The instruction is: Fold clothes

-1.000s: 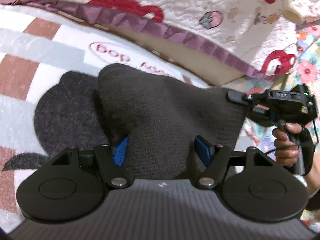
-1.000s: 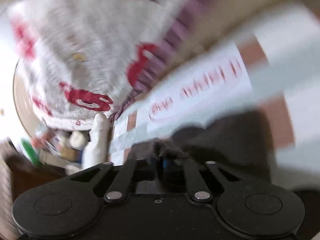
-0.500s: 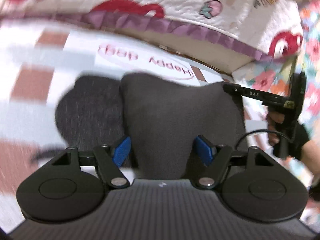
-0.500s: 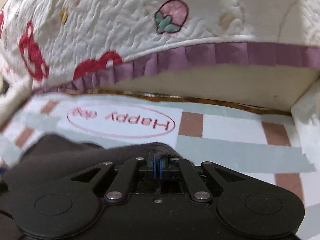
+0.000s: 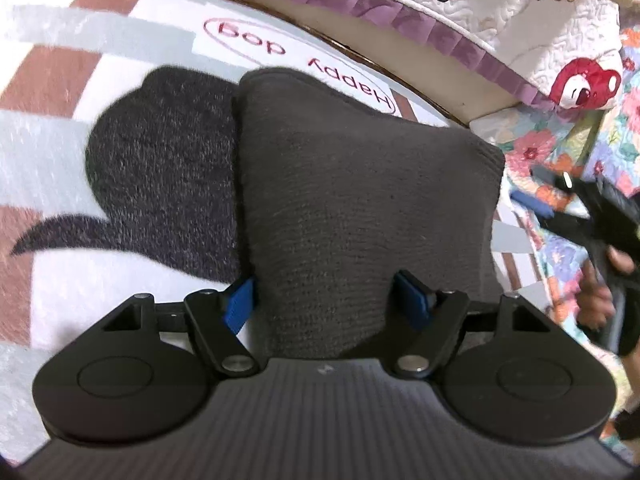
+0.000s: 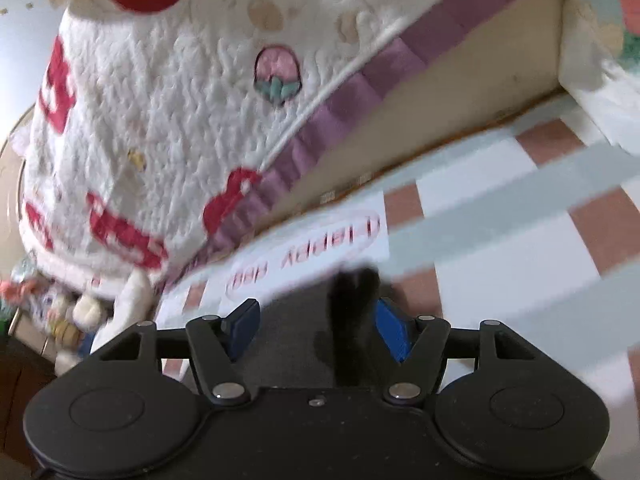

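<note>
Both the left gripper (image 5: 324,300) and the right gripper (image 6: 316,326) have black bodies with round discs, silver screws, blue finger pads (image 5: 239,300) and ribbed grey housing.

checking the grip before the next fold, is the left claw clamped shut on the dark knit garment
No, the left claw is open, its blue pads spread wide apart over the dark knit garment, which lies folded on the rug.

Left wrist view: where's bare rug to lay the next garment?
Free: rug left of the folded dark knit, over the black dog print. Crowded: quilt edge behind, floral fabric and the open right gripper on the right.
</note>
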